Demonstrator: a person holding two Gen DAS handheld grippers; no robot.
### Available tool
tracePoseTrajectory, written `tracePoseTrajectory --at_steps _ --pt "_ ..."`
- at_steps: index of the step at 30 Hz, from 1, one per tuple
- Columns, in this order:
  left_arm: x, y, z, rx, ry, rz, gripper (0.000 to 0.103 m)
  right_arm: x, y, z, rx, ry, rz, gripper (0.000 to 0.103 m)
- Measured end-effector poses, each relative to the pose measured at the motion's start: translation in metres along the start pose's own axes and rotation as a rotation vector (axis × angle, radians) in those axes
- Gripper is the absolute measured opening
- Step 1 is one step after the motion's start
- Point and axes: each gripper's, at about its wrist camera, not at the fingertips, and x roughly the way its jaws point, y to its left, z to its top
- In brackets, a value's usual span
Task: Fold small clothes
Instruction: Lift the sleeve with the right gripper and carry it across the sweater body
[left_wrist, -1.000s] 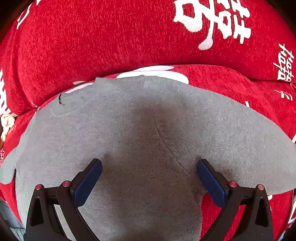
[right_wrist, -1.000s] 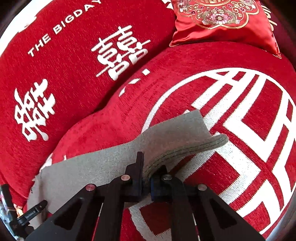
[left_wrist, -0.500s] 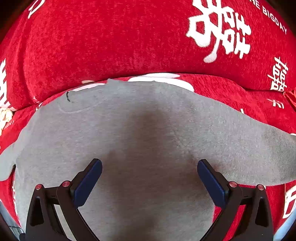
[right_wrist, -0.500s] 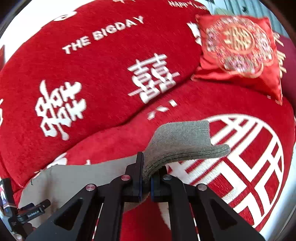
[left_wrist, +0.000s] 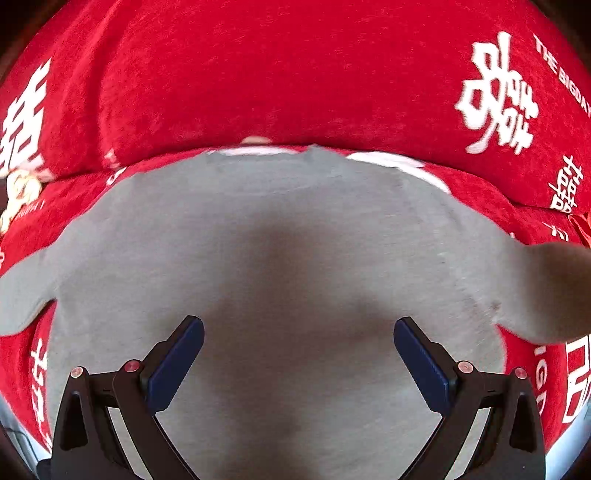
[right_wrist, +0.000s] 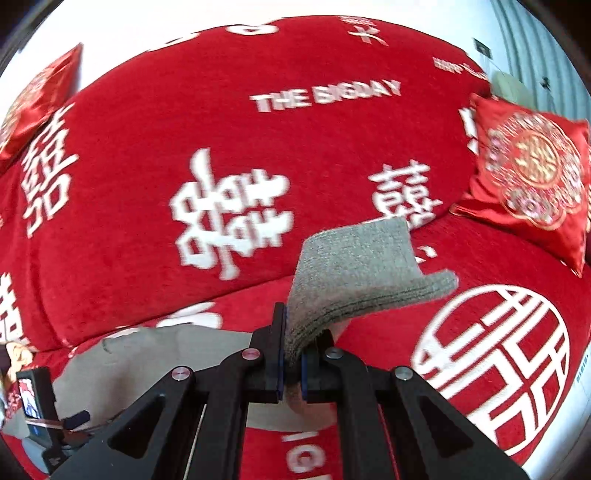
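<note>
I see a red sofa cover (right_wrist: 140, 155) printed with white characters filling both views, its backrest rising across the top and the seat (right_wrist: 517, 266) spreading below. On the seat lies the grey knit garment (left_wrist: 295, 240), spread flat across most of my left view, with one sleeve running off at nine o'clock and another lifted toward three o'clock. In my right view its flat body shows only at seven to eight o'clock, low behind the tool. A red embroidered cushion (right_wrist: 532, 173) leans against the backrest at two o'clock in the right view, and a second one (right_wrist: 33, 103) sits blurred at ten o'clock.

My left tongs (left_wrist: 297, 354) stand wide apart above the middle of the garment, blue pads (left_wrist: 173, 365) on either side with nothing between them; I cannot tell whether the tips touch the cloth. My right tongs (right_wrist: 293, 363) are clamped together on the ribbed sleeve cuff (right_wrist: 354, 269), which stands up off the seat and curls over toward one o'clock. A small device with a screen (right_wrist: 31, 398) shows at eight o'clock in the right view.
</note>
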Motion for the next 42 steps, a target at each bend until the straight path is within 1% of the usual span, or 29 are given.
tracePoseTrajectory --at_steps 4,7,11,18,23,27,33,38,42 --pt "-0.004 0.037 -0.011 -0.025 -0.003 0.003 0.103 -0.003 0.052 -0.003 -0.060 0.002 0.032 0.006" --pt "-0.004 0.059 -0.016 -0.043 0.010 0.005 0.103 -0.001 0.089 -0.009 -0.097 0.016 0.055 0.006" --pt "-0.009 0.085 -0.018 -0.065 0.000 0.005 0.103 0.000 0.135 -0.018 -0.152 0.022 0.076 0.006" --pt "-0.020 0.141 -0.025 -0.147 -0.018 -0.010 0.103 0.010 0.220 -0.054 -0.250 0.048 0.111 0.006" --pt "-0.025 0.177 -0.034 -0.196 -0.025 0.001 0.103 0.023 0.272 -0.085 -0.306 0.082 0.140 0.006" --pt "-0.032 0.203 -0.039 -0.238 -0.045 -0.001 0.103 0.032 0.305 -0.105 -0.336 0.127 0.162 0.006" --pt "-0.038 0.227 -0.044 -0.279 -0.061 -0.006 0.103 0.038 0.339 -0.124 -0.360 0.164 0.192 0.006" --pt "-0.038 0.242 -0.048 -0.300 -0.058 -0.011 0.103 0.047 0.359 -0.141 -0.391 0.197 0.198 0.006" --pt "-0.035 0.250 -0.051 -0.316 -0.049 -0.013 0.103 0.061 0.370 -0.156 -0.396 0.243 0.198 0.006"
